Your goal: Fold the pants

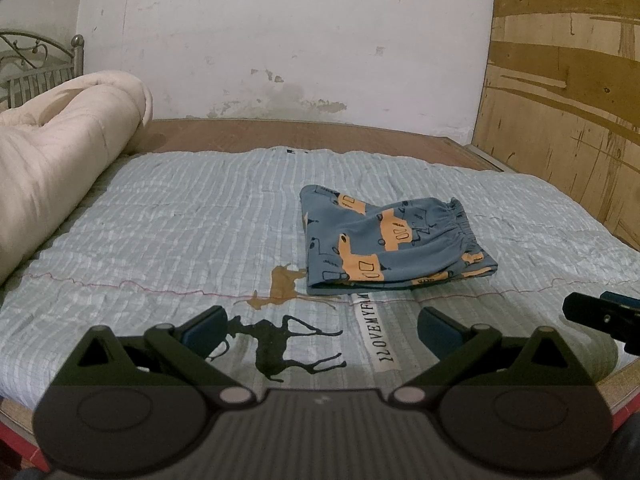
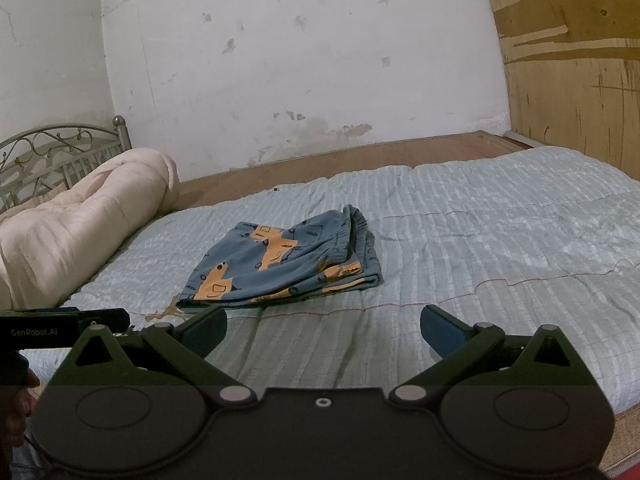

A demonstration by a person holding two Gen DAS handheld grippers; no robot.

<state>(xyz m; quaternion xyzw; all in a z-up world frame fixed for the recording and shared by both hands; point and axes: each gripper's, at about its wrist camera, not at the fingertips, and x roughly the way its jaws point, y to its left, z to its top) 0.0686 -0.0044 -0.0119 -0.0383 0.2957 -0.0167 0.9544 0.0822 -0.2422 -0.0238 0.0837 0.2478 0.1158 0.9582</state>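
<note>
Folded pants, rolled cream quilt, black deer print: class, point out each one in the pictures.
folded pants (image 1: 384, 240): left wrist view, on the top blue layer.
rolled cream quilt (image 2: 76, 220): right wrist view, on the roll's side.
black deer print (image 1: 280, 350): left wrist view, on the deer's body.

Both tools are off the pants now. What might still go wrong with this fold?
1. The folded pants lie with uneven layers: the waistband sits back from the lower edge, so the stack may slump or open.
2. The open left tool and right tool hover low over the quilt; a forward move might snag the near fold edge and drag it.
</note>
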